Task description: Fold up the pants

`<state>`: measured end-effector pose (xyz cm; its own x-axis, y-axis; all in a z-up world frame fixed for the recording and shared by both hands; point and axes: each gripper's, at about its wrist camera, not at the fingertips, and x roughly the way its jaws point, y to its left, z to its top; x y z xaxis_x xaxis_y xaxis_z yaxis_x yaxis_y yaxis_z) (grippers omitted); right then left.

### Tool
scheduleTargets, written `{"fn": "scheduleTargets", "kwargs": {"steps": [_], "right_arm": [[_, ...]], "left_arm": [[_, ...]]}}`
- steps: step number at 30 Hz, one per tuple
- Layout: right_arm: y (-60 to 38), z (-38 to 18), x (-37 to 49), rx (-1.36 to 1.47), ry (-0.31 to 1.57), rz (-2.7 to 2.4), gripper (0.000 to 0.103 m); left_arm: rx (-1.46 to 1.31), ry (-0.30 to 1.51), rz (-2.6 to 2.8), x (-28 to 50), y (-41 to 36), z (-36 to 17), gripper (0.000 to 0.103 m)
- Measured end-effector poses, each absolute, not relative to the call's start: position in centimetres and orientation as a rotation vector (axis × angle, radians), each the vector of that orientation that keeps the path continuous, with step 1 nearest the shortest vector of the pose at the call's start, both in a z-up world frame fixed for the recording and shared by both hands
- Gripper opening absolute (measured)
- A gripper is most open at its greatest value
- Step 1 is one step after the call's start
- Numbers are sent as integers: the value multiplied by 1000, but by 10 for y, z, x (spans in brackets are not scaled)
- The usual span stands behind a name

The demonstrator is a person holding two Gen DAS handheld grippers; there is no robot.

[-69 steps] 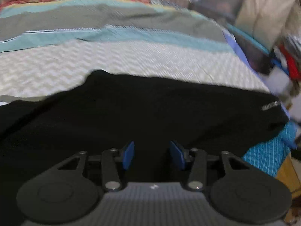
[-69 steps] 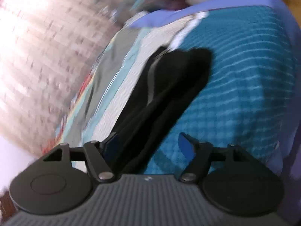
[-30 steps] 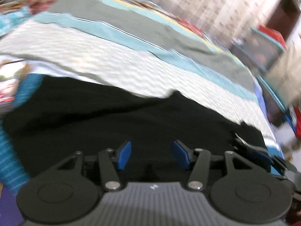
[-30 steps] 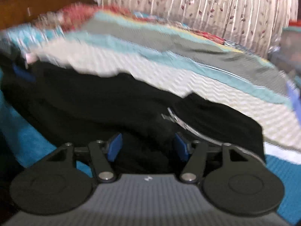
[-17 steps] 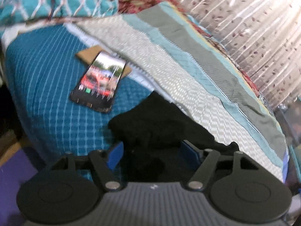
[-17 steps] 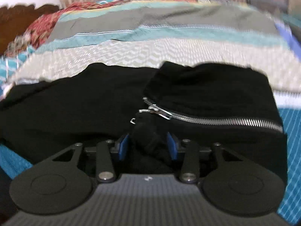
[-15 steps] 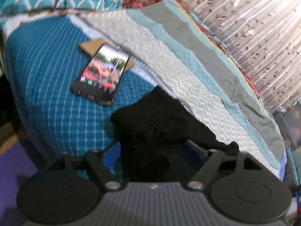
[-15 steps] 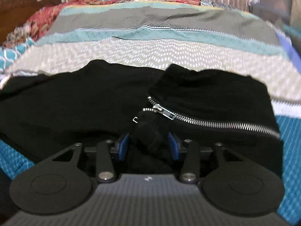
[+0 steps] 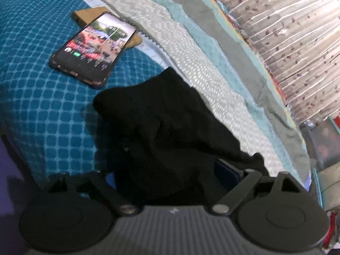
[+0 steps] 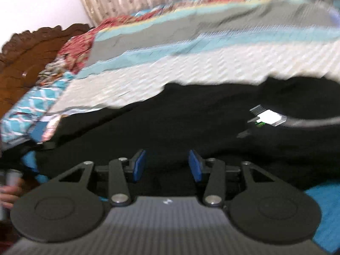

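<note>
A lit phone [image 9: 93, 46] lies on the blue checked bedspread [image 9: 42, 110], overlapping a tan card [image 9: 89, 16], beside a striped quilt [image 9: 214, 48]; pleated floral curtain [image 9: 297, 42] and carved wooden headboard [image 10: 31, 48] stand behind the bed.

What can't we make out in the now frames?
- Left wrist view: left hand-held gripper fingertips hidden under the black pants; grip unclear.
- Left wrist view: phone screen text too small.
- Right wrist view: motion blur smears the zipper and bedspread.
- Right wrist view: right hand-held gripper open; pants run past the right edge.
</note>
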<state>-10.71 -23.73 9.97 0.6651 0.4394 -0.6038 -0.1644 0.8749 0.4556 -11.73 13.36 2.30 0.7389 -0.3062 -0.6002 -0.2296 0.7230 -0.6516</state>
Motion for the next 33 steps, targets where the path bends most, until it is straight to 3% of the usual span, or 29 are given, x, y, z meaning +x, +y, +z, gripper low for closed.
{"fn": "scheduleTargets", "kwargs": {"steps": [4, 7, 10, 14, 16, 24, 33], "right_arm": [[-192, 102, -84, 408, 838, 476, 26], [-152, 104, -59, 436, 863, 552, 14], [-115, 102, -31, 503, 903, 607, 12], [-72, 84, -3, 566, 1034, 649, 12], [-56, 66, 5, 556, 1147, 617, 8], [-78, 50, -2, 743, 1181, 608, 6], [-108, 42, -14, 865, 1197, 615, 5]], "left_arm": [[-815, 744, -46, -107, 138, 18, 88], [-825, 736, -42, -103, 142, 15, 77], [-843, 730, -46, -106, 151, 11, 62], [-859, 730, -34, -110, 164, 2, 24], [-835, 738, -43, -109, 161, 7, 21], [-326, 573, -184, -104, 65, 67, 20], [-24, 540, -242, -123, 13, 64, 20]]}}
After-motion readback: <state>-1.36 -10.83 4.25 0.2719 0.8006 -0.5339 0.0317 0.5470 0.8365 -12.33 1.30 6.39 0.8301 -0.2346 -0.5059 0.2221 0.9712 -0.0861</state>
